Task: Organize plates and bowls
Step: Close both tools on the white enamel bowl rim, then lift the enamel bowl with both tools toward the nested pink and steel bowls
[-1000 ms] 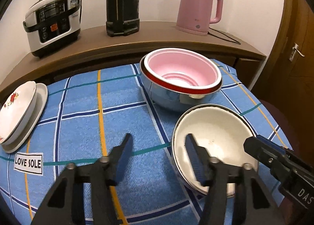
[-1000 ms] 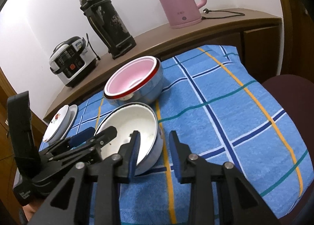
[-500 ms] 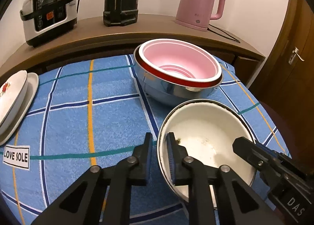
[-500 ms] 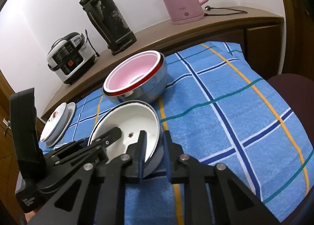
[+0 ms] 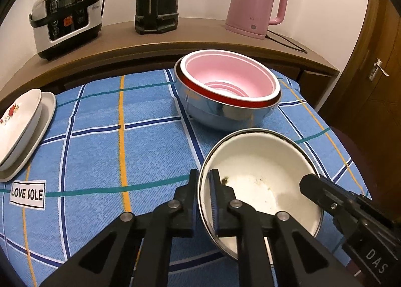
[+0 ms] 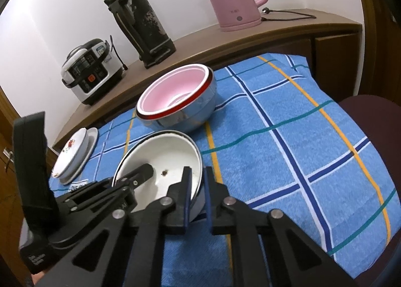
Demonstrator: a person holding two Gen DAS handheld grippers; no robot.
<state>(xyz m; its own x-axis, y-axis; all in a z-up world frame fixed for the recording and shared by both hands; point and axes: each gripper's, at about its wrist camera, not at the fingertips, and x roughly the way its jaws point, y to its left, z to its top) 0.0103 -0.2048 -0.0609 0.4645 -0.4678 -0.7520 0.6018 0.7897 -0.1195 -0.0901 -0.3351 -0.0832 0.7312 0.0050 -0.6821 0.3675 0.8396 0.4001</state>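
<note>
Both tools pinch the white bowl [image 5: 263,181] low in the frame: left tool [image 5: 203,186], right tool [image 6: 196,184]. Pink bowl [image 5: 229,79] is already nested; plates [image 5: 22,131] stacked left. White bowl is left.

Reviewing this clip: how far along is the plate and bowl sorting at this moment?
Done: pink bowl nested in the steel bowl; flowered plate on another plate. In hand: left gripper and right gripper both clamp the white enamel bowl by opposite rims. Left: stacking it somewhere, probably into the pink bowl.
</note>
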